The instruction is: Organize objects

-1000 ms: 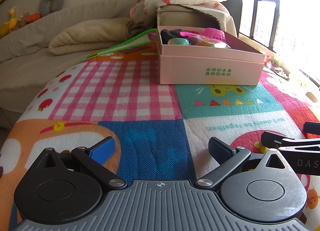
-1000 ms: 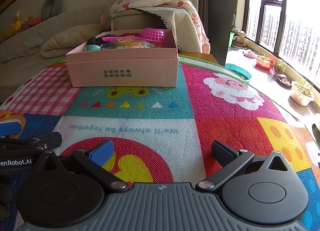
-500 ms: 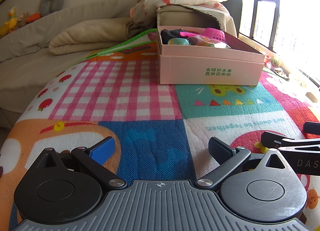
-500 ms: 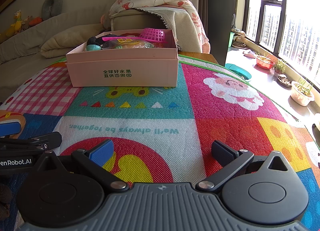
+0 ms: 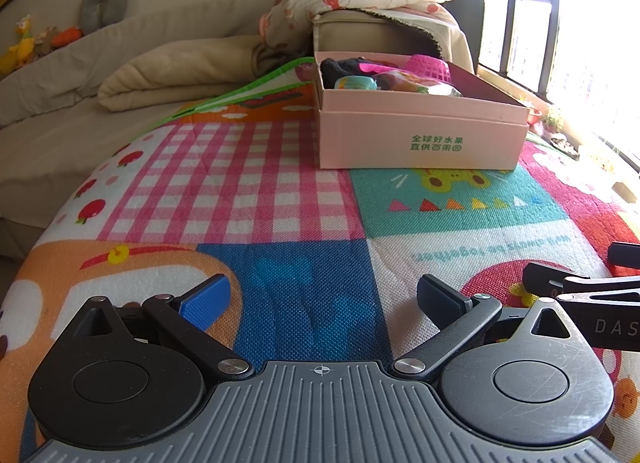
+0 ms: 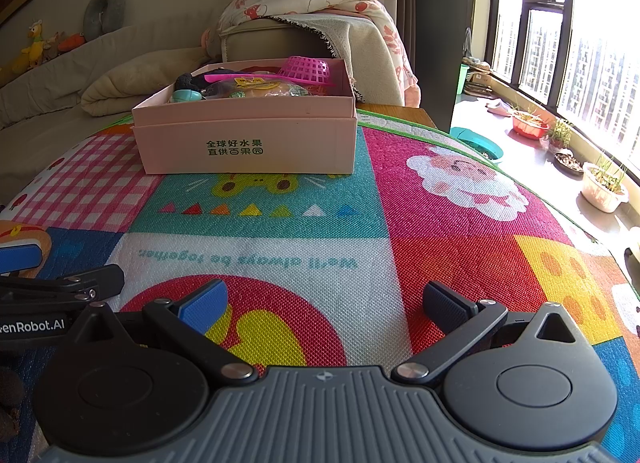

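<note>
A colourful patchwork play mat (image 6: 460,231) covers the work surface, with a beige sofa (image 5: 120,75) behind it and a window (image 6: 580,43) along the right side. A pink cardboard box (image 6: 248,143) with green printed characters stands on the far part of the mat, well apart from both grippers. Inside it lie a pink mesh basket (image 6: 306,69), a teal round item (image 5: 356,83), a black soft item (image 5: 340,65) and a clear packet (image 6: 256,89). The left gripper (image 5: 320,301) rests low over the mat, jaws spread wide, empty. The right gripper (image 6: 326,303) sits beside it, likewise spread wide and empty.
</note>
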Demonstrator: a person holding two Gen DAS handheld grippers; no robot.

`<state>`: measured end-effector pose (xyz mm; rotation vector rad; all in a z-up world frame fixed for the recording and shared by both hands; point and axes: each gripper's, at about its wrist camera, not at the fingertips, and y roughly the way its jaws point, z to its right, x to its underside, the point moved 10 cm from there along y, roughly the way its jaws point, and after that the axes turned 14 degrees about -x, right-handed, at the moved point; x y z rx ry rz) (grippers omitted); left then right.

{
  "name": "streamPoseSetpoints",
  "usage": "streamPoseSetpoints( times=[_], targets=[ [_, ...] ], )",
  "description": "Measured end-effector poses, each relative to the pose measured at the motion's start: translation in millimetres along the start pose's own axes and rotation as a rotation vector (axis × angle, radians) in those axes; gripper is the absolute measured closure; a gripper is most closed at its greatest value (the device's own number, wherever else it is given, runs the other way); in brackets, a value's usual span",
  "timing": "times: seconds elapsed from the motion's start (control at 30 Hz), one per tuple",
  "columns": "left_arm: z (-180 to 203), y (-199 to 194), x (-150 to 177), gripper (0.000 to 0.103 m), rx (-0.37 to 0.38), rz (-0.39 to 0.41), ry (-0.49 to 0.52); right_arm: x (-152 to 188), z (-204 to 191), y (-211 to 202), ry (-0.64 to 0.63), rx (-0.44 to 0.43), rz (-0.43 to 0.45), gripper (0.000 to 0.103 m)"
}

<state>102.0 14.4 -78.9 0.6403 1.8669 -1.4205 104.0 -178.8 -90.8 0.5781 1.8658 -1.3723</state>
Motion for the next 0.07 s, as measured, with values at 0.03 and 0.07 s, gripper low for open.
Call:
streamPoseSetpoints(
  times=[0.03, 0.07],
  targets=[
    [0.0, 0.0, 0.1, 0.000, 0.000, -0.001, 0.000, 0.2, -0.2, -0.1, 0.000, 0.000, 0.000, 0.000],
    [0.2, -0.1, 0.1, 0.000, 0.001, -0.001, -0.002, 0.2, -0.1, -0.1, 0.000, 0.000, 0.000, 0.000]
  ],
)
